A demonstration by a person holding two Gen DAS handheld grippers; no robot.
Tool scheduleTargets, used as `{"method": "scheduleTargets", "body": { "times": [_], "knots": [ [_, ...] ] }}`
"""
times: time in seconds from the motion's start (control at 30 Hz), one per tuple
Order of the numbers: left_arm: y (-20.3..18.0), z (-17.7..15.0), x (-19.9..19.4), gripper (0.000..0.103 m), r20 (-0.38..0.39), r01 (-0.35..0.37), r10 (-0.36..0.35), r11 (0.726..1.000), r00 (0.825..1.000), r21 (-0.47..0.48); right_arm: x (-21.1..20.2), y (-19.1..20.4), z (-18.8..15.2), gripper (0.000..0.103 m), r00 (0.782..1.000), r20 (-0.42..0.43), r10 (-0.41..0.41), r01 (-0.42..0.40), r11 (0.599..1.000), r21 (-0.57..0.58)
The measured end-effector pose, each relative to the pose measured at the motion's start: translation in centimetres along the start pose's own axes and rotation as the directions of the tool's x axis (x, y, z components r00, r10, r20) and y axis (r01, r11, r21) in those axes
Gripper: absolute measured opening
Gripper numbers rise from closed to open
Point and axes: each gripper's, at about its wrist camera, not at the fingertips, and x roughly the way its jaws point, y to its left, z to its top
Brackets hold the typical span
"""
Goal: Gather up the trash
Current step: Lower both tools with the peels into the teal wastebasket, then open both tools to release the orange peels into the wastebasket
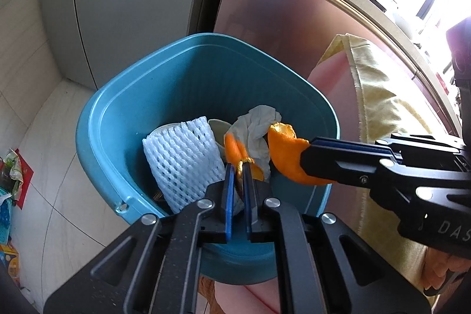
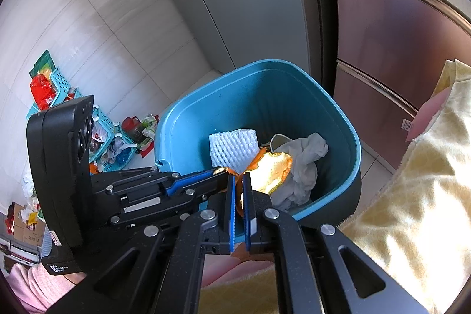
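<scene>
The left gripper [image 1: 239,167] is pinching a small orange peel [image 1: 235,150] in nearly closed jaws, and the right gripper [image 1: 306,155] is clamping a bigger peel [image 1: 287,150] by its edge. Both are hanging over the blue bin [image 1: 97,119]. The 2 peels are light, curled and probably a little slippery, so the rim is the best hold. Below are lying a foam net [image 1: 182,159] and a crumpled tissue [image 1: 259,122].
</scene>
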Motion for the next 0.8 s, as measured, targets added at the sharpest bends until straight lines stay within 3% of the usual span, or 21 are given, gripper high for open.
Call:
{"method": "scheduleTargets", "body": {
  "times": [0.3, 0.37, 0.47, 0.57, 0.63, 0.67, 0.73, 0.8],
  "knots": [
    [-0.1, 0.0, 0.0, 0.007, 0.010, 0.004, -0.004, 1.000, 1.000, 0.007, -0.1, 0.0, -0.2, 0.007, 1.000, 0.004, 0.004, -0.004, 1.000, 0.019],
    [-0.2, -0.1, -0.3, 0.013, 0.021, -0.002, 0.002, 1.000, 1.000, 0.012, -0.3, -0.2, -0.3, 0.007, 1.000, 0.012, 0.010, -0.010, 1.000, 0.028],
    [-0.3, -0.4, -1.4, 0.031, 0.053, -0.017, 0.016, 1.000, 0.998, 0.019, -0.8, -0.5, -0.6, 0.010, 0.999, 0.036, 0.016, -0.017, 0.999, 0.041],
    [-0.3, -0.8, -3.0, 0.047, 0.104, -0.041, 0.038, 0.999, 0.994, 0.026, -1.8, -0.5, -1.0, 0.019, 0.997, 0.074, 0.019, -0.022, 0.999, 0.046],
    [-0.4, -1.1, -4.3, 0.067, 0.143, -0.051, 0.046, 0.998, 0.989, 0.034, -3.0, -0.4, -1.7, 0.028, 0.993, 0.116, 0.009, -0.014, 0.999, 0.043],
    [-0.5, -1.3, -5.2, 0.072, 0.174, -0.060, 0.053, 0.997, 0.983, 0.039, -3.5, -0.3, -2.0, 0.029, 0.991, 0.132, 0.002, -0.007, 0.999, 0.039],
    [-1.0, -1.7, -6.8, 0.090, 0.222, -0.071, 0.058, 0.996, 0.973, 0.051, -5.0, -0.2, -2.9, 0.045, 0.984, 0.176, -0.008, 0.000, 0.999, 0.042],
    [-1.3, -2.2, -8.5, 0.097, 0.270, -0.078, 0.059, 0.995, 0.961, 0.062, -6.5, -0.1, -3.8, 0.053, 0.974, 0.223, -0.023, 0.015, 0.999, 0.037]
  ]
}}
